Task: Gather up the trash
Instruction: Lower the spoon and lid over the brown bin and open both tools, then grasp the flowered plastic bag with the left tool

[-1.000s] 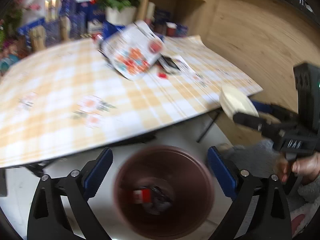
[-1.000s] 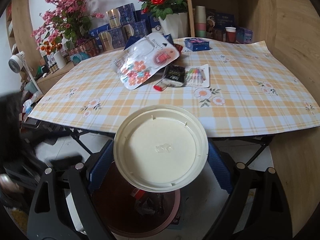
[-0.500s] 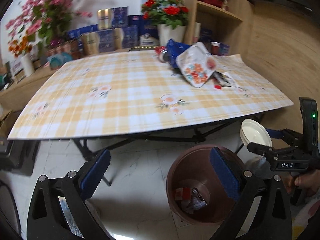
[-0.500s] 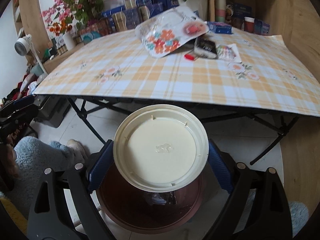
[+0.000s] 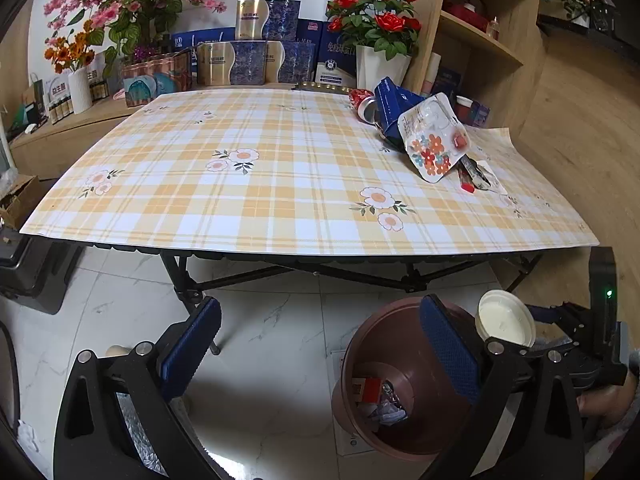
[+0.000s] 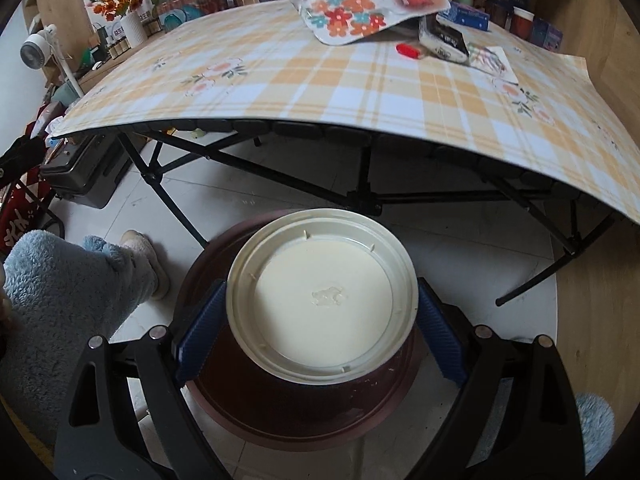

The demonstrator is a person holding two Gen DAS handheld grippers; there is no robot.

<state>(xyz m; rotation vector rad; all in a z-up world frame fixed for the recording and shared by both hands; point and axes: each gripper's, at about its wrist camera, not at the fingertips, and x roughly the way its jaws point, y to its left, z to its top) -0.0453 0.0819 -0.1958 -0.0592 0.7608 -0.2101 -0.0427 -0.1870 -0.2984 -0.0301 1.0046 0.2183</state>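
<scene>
The cream lid (image 6: 322, 304) sits low and centre in my right wrist view, clamped by its rim between my right fingers (image 6: 200, 332), which are spread wide because the lid is wide. I hold it flat, underside toward the camera, directly over the mouth of the brown bin (image 6: 296, 408), so that letting go should drop it straight in. From my left wrist view the same lid (image 5: 506, 322) shows at the lower right, just past the bin's far rim (image 5: 384, 312), with wrappers already at the bin's bottom.

My left fingers (image 5: 188, 340) are released and carry nothing; between them there is only white floor tile (image 5: 276, 340), well clear of the bin. I judge they are held off to that side to leave the drop free.

More trash waits on the tabletop (image 5: 280, 184): a floral plastic pack (image 5: 434, 144), a blue box (image 5: 394, 100) and a red can (image 5: 362, 102) bunched at the upper right of the left view, with a small dark packet (image 6: 444, 42) and a red scrap (image 6: 408, 50) beside the pack in the right view. The tabletop's near edge overhangs above the bin, and its black folding legs (image 6: 360, 176) cross just behind, so rising from here I would want to come back before lifting. The rest of the cloth lies open for reaching.
</scene>
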